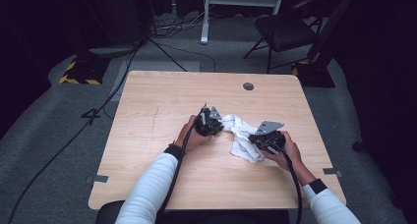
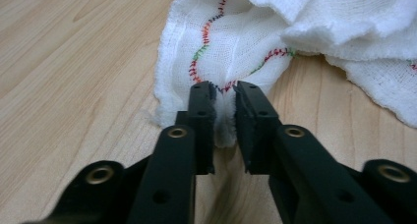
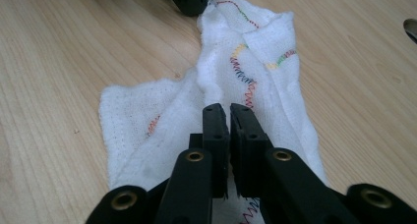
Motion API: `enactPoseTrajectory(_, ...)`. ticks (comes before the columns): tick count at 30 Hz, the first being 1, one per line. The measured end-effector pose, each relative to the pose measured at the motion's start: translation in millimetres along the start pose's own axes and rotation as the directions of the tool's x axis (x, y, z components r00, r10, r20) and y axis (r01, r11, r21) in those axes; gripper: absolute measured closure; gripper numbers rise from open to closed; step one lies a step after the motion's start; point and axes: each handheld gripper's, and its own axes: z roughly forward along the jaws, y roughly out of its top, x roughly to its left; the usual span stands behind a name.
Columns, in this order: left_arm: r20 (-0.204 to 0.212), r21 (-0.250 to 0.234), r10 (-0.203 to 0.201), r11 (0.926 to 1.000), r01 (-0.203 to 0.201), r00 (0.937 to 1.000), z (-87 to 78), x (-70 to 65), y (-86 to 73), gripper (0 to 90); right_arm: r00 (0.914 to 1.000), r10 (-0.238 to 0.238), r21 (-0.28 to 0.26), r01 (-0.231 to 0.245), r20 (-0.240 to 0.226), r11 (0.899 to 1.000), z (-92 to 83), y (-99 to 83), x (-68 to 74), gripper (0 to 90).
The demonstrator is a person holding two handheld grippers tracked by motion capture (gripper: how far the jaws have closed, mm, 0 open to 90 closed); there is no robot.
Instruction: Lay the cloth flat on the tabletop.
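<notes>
Crumpled white gauze cloth with wavy multicoloured stitching point(image 1: 242, 137) lying near the middle of the pale wood-grain tabletop point(image 1: 147, 150), bunched into a loose strip between the two hands. Left gripper point(image 2: 225, 89) clamped on the cloth's near edge, a tuft of fabric pinched between the black jaws right at the stitched hem. Right gripper point(image 3: 229, 107) likewise pressed together on a raised fold at the opposite end, jaws nearly touching with thin gauze caught between. Both grips apparently secured, so the picking-up stage looks done. Cloth not yet lifted, spread or folded: still rumpled, resting on the wood, with one flap splayed flat beside the right jaws. Remaining work, judging by the hold at either end: probably drawing the ends apart to straighten the fabric, then laying it out or folding it. Beyond the table, a dark folding chair point(image 1: 285, 30) and trailing floor cables point(image 1: 123, 71).
</notes>
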Motion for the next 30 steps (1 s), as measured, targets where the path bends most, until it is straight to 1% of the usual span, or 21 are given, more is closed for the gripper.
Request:
enactPoseTrajectory(2, -0.009, 0.013, 0.023, 0.9997, -0.023, 0.9997, -2.5, -0.8, 1.8, 83.3, 0.9999, -0.006, -0.004, 0.006, 0.01, 1.0, -3.5, -2.6, -1.4, 88.2)
enactPoseTrajectory(3, -0.007, 0.014, 0.03, 0.9994, -0.03, 0.9995, -5.0, 0.0, 2.5, 83.6, 0.9999, 0.0, -0.008, 0.0, 0.012, 1.0, -5.7, -3.1, -2.4, 88.4)
enactPoseTrajectory(6, -0.009, -0.003, 0.026, 0.9997, -0.026, 0.9996, -16.3, 1.8, 3.4, 84.1, 0.9993, 0.017, -0.035, -0.015, 0.033, 0.999, -14.7, -4.0, -7.0, 88.8)
enactPoseTrajectory(9, -0.016, -0.009, 0.031, 0.9995, -0.031, 0.9994, -32.3, 2.0, 2.5, 84.3, 0.9976, 0.04, -0.063, -0.036, 0.057, 0.997, -24.3, -5.1, -11.3, 89.1)
enactPoseTrajectory(10, -0.024, -0.011, 0.044, 0.999, -0.044, 0.9987, -42.3, 1.7, 1.5, 84.4, 0.9964, 0.055, -0.074, -0.05, 0.064, 0.996, -28.6, -5.6, -12.7, 89.2)
enactPoseTrajectory(11, -0.026, -0.013, 0.046, 0.9988, -0.046, 0.9986, -46.0, 1.2, 0.8, 84.4, 0.9945, 0.075, -0.097, -0.068, 0.073, 0.993, -35.7, -6.9, -14.6, 89.3)
enactPoseTrajectory(12, -0.032, -0.017, 0.048, 0.9987, -0.048, 0.9983, -56.3, 0.3, -1.2, 84.5, 0.9937, 0.082, -0.103, -0.074, 0.077, 0.992, -38.0, -7.4, -15.2, 89.4)
enactPoseTrajectory(13, -0.03, -0.023, 0.046, 0.9987, -0.047, 0.9985, -62.5, -0.3, -2.7, 84.5, 0.9919, 0.098, -0.118, -0.088, 0.081, 0.989, -44.5, -8.9, -16.5, 89.5)
enactPoseTrajectory(15, -0.039, -0.032, 0.053, 0.998, -0.055, 0.9978, -79.6, -3.1, -7.8, 84.6, 0.9885, 0.123, -0.14, -0.11, 0.088, 0.984, -53.9, -12.0, -18.3, 89.6)
enactPoseTrajectory(16, -0.034, -0.04, 0.049, 0.9979, -0.05, 0.9982, -89.8, -4.4, -12.2, 84.6, 0.9859, 0.139, -0.152, -0.124, 0.092, 0.981, -59.2, -14.3, -19.5, 89.6)
enactPoseTrajectory(17, -0.034, -0.04, 0.049, 0.9979, -0.05, 0.9982, -89.8, -4.4, -12.2, 84.6, 0.9822, 0.163, -0.164, -0.146, 0.094, 0.976, -65.8, -17.7, -21.6, 89.7)
enactPoseTrajectory(18, -0.016, -0.047, 0.042, 0.998, -0.043, 0.999, -102.1, -6.3, -20.1, 84.7, 0.9799, 0.177, -0.173, -0.159, 0.092, 0.972, -68.9, -20.0, -23.2, 89.7)
enactPoseTrajectory(19, -0.008, -0.047, 0.038, 0.9982, -0.038, 0.9993, -108.7, -7.1, -25.3, 84.8, 0.9762, 0.201, -0.18, -0.184, 0.082, 0.966, -72.3, -23.2, -24.9, 89.8)
enactPoseTrajectory(20, -0.004, -0.054, 0.021, 0.9983, -0.021, 0.9998, -115.5, -8.5, -32.6, 84.8, 0.9733, 0.219, -0.184, -0.203, 0.069, 0.962, -74.5, -26.6, -26.6, 89.8)
enactPoseTrajectory(21, -0.007, -0.051, 0.017, 0.9985, -0.017, 0.9998, -118.9, -9.3, -37.0, 84.8, 0.9703, 0.235, -0.187, -0.22, 0.059, 0.957, -75.9, -30.1, -28.0, 89.8)
enactPoseTrajectory(23, -0.013, -0.031, 0.016, 0.9994, -0.017, 0.9998, -126.4, -10.7, -48.7, 84.8, 0.9683, 0.245, -0.18, -0.233, 0.048, 0.956, -75.7, -33.1, -29.0, 89.8)
enactPoseTrajectory(24, -0.019, -0.024, 0.007, 0.9997, -0.008, 0.9998, -130.2, -11.0, -56.1, 84.8, 0.9675, 0.248, -0.178, -0.236, 0.048, 0.955, -74.6, -33.9, -29.2, 89.8)
enactPoseTrajectory(25, -0.017, -0.023, 0.0, 0.9997, 0.0, 0.9998, -132.4, -10.6, -60.5, 84.8, 0.9677, 0.246, -0.169, -0.234, 0.055, 0.957, -72.9, -34.3, -29.8, 89.9)
enactPoseTrajectory(28, 0.002, -0.024, -0.044, 0.9988, 0.044, 0.999, -137.6, -7.4, -78.5, 84.8, 0.9658, 0.253, -0.156, -0.241, 0.057, 0.958, -67.8, -36.2, -32.1, 89.9)
enactPoseTrajectory(29, 0.008, -0.023, -0.061, 0.9979, 0.061, 0.9981, -138.5, -6.0, -84.3, 84.8, 0.9636, 0.262, -0.153, -0.252, 0.052, 0.956, -65.6, -38.3, -33.6, 89.9)
enactPoseTrajectory(30, 0.015, -0.018, -0.071, 0.9973, 0.072, 0.9973, -138.6, -5.1, -89.4, 84.7, 0.959, 0.281, -0.148, -0.272, 0.041, 0.951, -62.4, -41.1, -35.4, 89.9)
